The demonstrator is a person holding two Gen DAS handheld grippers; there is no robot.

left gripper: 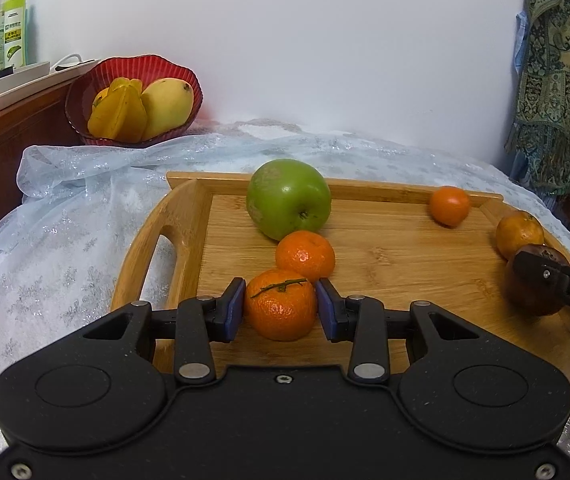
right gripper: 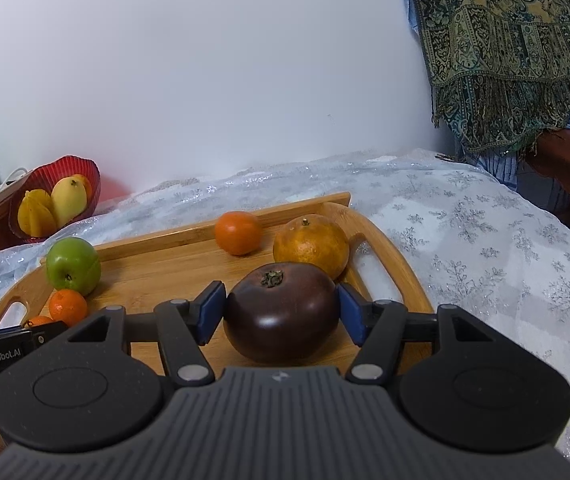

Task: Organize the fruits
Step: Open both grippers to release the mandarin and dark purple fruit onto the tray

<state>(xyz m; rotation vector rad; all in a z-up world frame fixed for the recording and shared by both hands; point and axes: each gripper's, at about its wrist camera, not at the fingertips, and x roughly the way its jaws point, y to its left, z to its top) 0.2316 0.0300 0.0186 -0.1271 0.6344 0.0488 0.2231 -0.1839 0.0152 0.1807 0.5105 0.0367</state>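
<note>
A wooden tray (left gripper: 189, 216) holds the fruit. My left gripper (left gripper: 281, 304) is shut on a stemmed mandarin (left gripper: 281, 308) near the tray's front left. Behind it lie a second mandarin (left gripper: 305, 255) and a green apple (left gripper: 288, 199). My right gripper (right gripper: 281, 312) is shut on a dark purple fruit (right gripper: 281, 314) at the tray's right side; that fruit also shows in the left wrist view (left gripper: 533, 292). A dull orange (right gripper: 311, 246) sits just behind it, and a small bright orange fruit (right gripper: 239, 233) lies near the back rim.
A red bowl (left gripper: 133, 68) with a mango and starfruit stands at the back left beside a wooden cabinet with bottles (left gripper: 11, 28). A white snowflake cloth (right gripper: 485, 240) covers the table. A patterned scarf (right gripper: 505, 52) hangs at the right.
</note>
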